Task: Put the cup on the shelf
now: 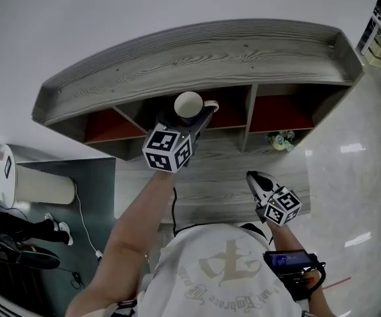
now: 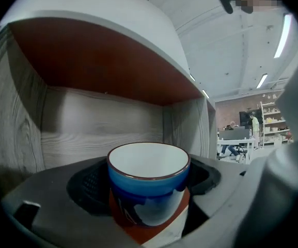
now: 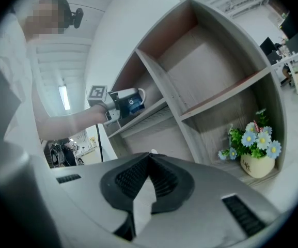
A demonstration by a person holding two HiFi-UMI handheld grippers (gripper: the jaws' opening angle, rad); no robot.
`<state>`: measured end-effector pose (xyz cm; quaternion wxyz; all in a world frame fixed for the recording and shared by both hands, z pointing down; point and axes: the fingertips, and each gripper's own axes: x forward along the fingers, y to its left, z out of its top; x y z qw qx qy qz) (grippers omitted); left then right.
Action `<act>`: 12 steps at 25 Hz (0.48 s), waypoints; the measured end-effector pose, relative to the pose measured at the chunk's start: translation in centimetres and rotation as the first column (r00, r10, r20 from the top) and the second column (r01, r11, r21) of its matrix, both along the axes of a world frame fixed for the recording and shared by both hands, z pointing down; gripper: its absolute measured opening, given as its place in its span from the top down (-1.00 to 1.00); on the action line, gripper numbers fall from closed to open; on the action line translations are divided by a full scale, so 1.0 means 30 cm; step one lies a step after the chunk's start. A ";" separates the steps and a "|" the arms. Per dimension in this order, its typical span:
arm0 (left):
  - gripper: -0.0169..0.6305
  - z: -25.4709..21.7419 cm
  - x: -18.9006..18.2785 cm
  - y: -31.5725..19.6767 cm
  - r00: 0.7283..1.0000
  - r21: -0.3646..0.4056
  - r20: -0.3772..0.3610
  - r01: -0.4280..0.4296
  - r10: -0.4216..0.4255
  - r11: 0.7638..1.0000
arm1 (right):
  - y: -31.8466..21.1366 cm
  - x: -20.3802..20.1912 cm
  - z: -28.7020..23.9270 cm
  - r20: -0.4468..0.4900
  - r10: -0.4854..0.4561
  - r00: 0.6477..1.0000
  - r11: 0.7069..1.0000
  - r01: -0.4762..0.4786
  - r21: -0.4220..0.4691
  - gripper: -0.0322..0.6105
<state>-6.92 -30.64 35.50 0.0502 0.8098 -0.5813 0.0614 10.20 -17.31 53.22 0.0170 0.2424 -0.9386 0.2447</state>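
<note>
A blue cup (image 2: 147, 187) with a white inside and a dark rim sits upright between the jaws of my left gripper (image 1: 185, 121), which is shut on it. In the head view the cup (image 1: 189, 104) is at the mouth of the middle upper compartment of the grey wooden shelf (image 1: 197, 51), its handle pointing right. The compartment's wood and red walls fill the left gripper view. My right gripper (image 1: 254, 177) hangs lower right in front of the shelf, shut and holding nothing. The right gripper view also catches the cup (image 3: 133, 103).
A small pot of blue and white flowers (image 1: 281, 139) stands in the lower right compartment, also visible as the pot (image 3: 257, 156) in the right gripper view. A white cylinder-shaped unit (image 1: 41, 187) and cables lie on the floor at left. The other red-backed compartments hold nothing.
</note>
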 end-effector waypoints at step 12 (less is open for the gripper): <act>-0.32 0.061 0.003 -0.104 0.999 -0.044 0.032 0.038 -0.036 0.998 | -0.036 0.070 0.036 0.017 0.018 1.000 0.999 -0.018 -0.032 0.88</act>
